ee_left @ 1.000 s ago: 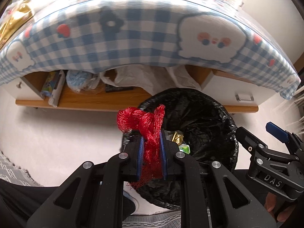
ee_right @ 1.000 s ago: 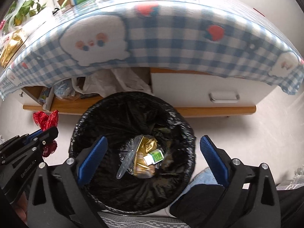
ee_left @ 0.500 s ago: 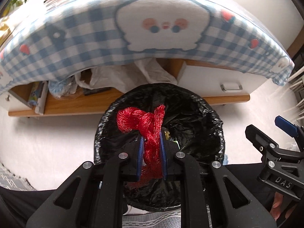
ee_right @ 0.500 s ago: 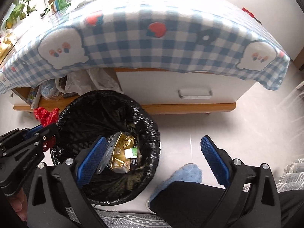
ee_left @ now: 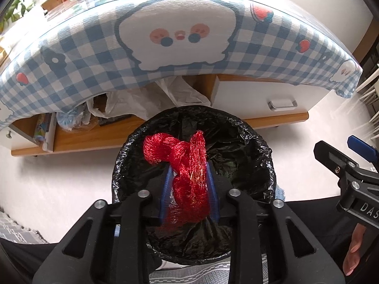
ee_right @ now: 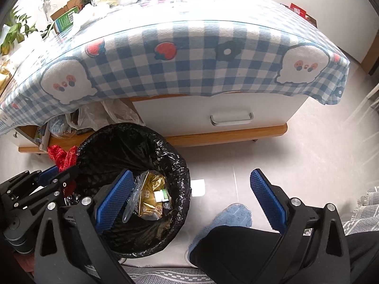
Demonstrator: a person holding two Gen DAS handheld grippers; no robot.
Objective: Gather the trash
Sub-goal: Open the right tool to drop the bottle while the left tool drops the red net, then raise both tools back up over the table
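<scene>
Left wrist view: steeply down from just above the bin (ee_left: pixel 194 179), facing the far table (ee_left: pixel 180 54). Right wrist view: similar tilt, probably a little further right, bin (ee_right: pixel 132 187) near-left. Shared: bin, table (ee_right: pixel 189 71), floor.
</scene>
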